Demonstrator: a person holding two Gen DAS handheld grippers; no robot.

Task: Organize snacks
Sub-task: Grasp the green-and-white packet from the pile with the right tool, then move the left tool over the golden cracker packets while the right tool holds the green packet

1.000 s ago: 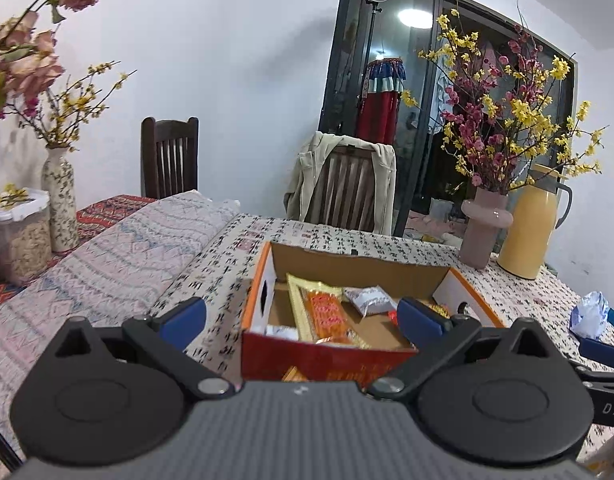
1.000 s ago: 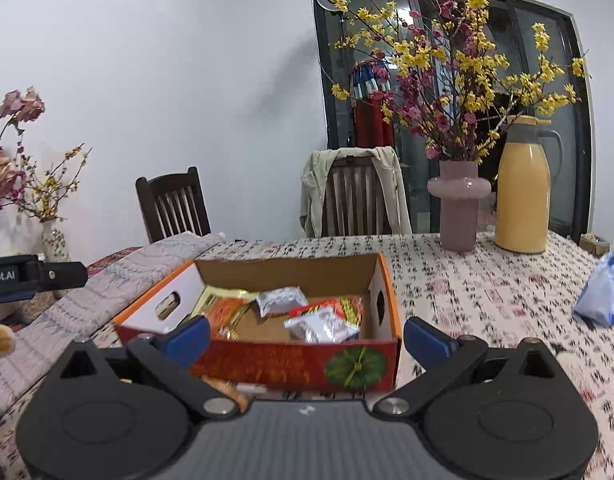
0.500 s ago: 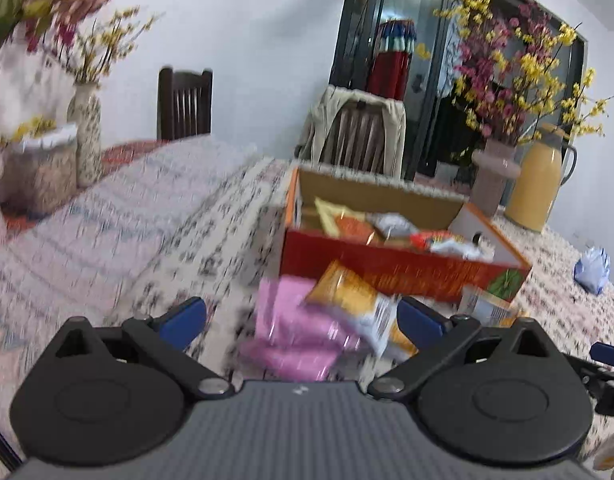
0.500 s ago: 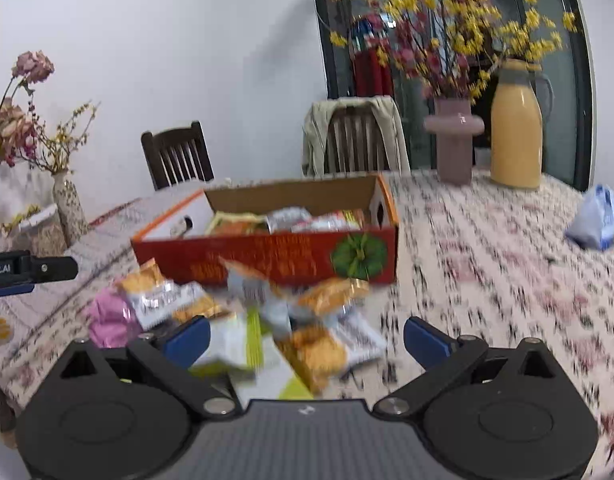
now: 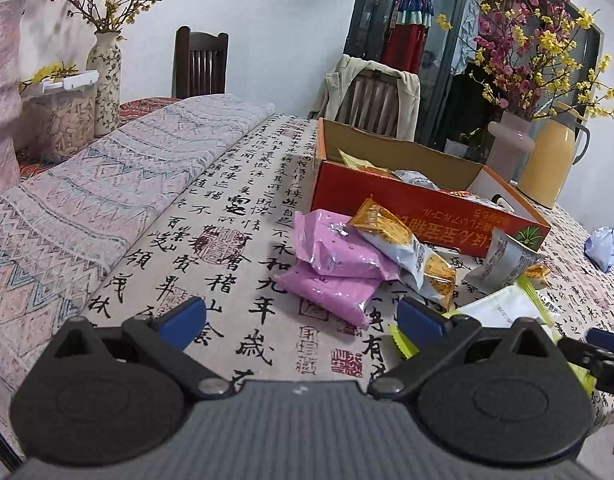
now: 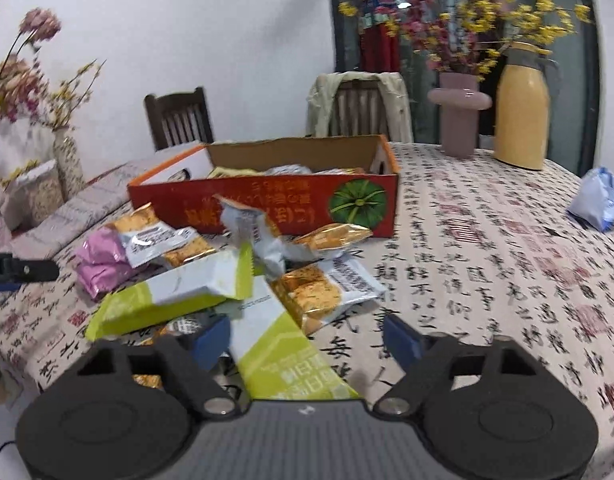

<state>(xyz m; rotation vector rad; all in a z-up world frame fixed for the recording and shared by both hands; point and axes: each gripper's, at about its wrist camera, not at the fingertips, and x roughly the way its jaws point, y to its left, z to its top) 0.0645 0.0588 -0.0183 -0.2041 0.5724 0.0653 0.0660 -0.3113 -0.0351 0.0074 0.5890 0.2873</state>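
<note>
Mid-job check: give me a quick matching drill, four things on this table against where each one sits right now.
Things:
1. pink packets
2. cardboard box
3. yellow thermos
4. green-and-white packet

Places:
a. between the open right gripper fingers
b. beside the pink vase
c. left end of the snack pile
d. behind the snack pile

Pairs: 1-c, 2-d, 3-b, 4-a

The table point(image 5: 243, 216) is covered by a calligraphy-print cloth, with a folded patterned blanket point(image 5: 107, 184) laid along its left side. A red box point(image 6: 267, 204) is set near the middle. Snack packets are heaped just before it: pink packs point(image 5: 331, 268), orange-and-silver packs point(image 6: 327, 288) and green-and-white packs point(image 6: 171, 296). A pink vase point(image 6: 459, 120), a yellow jug point(image 6: 521, 108) and a blue bag point(image 6: 599, 200) are seen further right.
</note>
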